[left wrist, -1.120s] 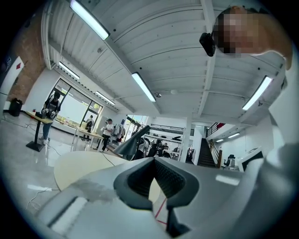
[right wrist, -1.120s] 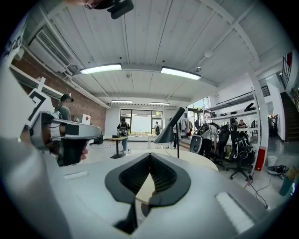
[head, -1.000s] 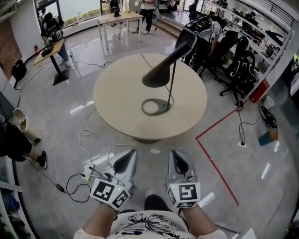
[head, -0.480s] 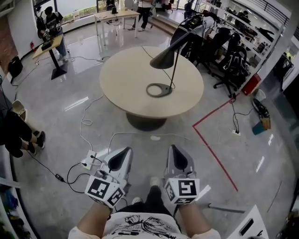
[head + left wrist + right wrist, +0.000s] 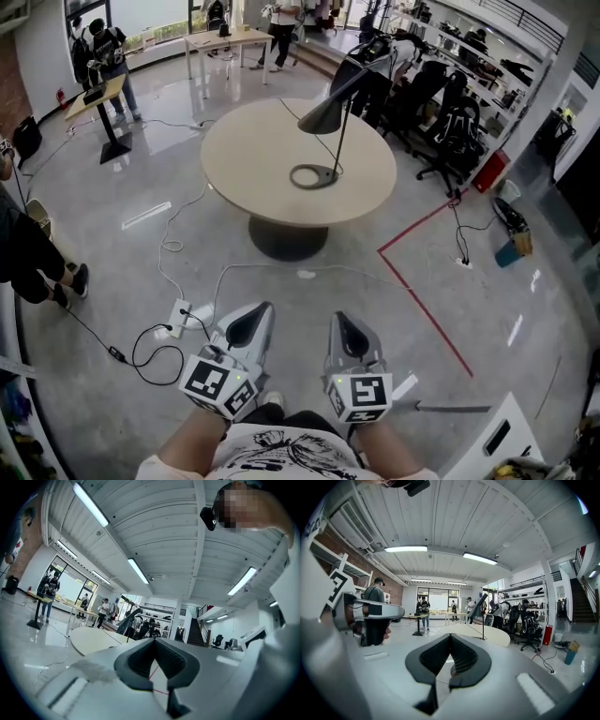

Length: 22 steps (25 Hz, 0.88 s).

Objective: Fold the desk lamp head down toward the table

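The black desk lamp (image 5: 326, 112) stands on the round beige table (image 5: 253, 150), its cone head raised on a thin stem above a ring base (image 5: 313, 175). Both grippers hang low near my body, well short of the table. My left gripper (image 5: 253, 317) and my right gripper (image 5: 343, 321) are both shut with nothing between the jaws. Past the shut left gripper (image 5: 154, 640) in the left gripper view, the lamp (image 5: 128, 620) and table (image 5: 93, 638) show far off. The lamp (image 5: 480, 605) also stands beyond the shut right gripper (image 5: 450, 635) in the right gripper view.
Black office chairs (image 5: 448, 112) crowd the table's far right. A red tape line (image 5: 420, 298) runs over the floor at right. Cables and a power strip (image 5: 178, 317) lie at left. A seated person (image 5: 26, 255) is at the left edge; a white panel (image 5: 487, 441) sits at lower right.
The table and lamp have shifted up in the head view and look smaller and farther away. Both grippers stay shut and low in front of me.
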Tool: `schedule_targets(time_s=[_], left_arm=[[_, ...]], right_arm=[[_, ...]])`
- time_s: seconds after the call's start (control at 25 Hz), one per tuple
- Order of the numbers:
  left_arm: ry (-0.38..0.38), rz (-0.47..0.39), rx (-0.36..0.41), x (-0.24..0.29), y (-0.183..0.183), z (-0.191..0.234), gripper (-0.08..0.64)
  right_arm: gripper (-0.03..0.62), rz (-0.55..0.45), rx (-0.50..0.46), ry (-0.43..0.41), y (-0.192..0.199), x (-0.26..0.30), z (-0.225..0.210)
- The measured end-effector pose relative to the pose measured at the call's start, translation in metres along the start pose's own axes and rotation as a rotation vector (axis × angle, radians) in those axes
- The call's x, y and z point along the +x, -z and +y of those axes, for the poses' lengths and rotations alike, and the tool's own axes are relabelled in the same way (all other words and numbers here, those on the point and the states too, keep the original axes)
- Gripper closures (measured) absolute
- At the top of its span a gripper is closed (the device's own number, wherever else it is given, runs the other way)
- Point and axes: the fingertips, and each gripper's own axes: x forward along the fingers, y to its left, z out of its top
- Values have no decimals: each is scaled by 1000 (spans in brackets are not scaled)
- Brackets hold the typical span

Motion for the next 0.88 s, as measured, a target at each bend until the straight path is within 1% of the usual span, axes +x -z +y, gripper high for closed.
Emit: schedule_targets(time_s=[0.12, 0.24, 0.32, 0.4, 0.52, 0.6, 0.76, 0.88], left_arm=[[-8, -32, 35, -5, -5, -13, 554], [-25, -36, 68, -13, -3, -28, 554], [-30, -35, 67, -18, 0, -37, 554], [-35, -34, 68, -25, 2, -46, 554], [-35, -25, 86, -36, 7, -61, 554], [-27, -21, 91, -40, 10, -72, 554], [-7, -26, 74, -46, 12, -89, 554], [1, -29, 77, -52, 12, -96, 554]], right_arm=[[584, -4, 7, -22, 0, -13, 3], [584, -4, 3, -34, 4, -28, 4], [584, -12, -12, -30, 2, -39, 2], [584, -41, -38, -27, -5, -53, 4], [584, -75, -70, -29, -11, -75, 9], [584, -73, -60, -39, -9, -85, 9], [584, -65, -22, -55, -3, -101, 11], [584, -54, -25, -66, 3, -109, 16]])
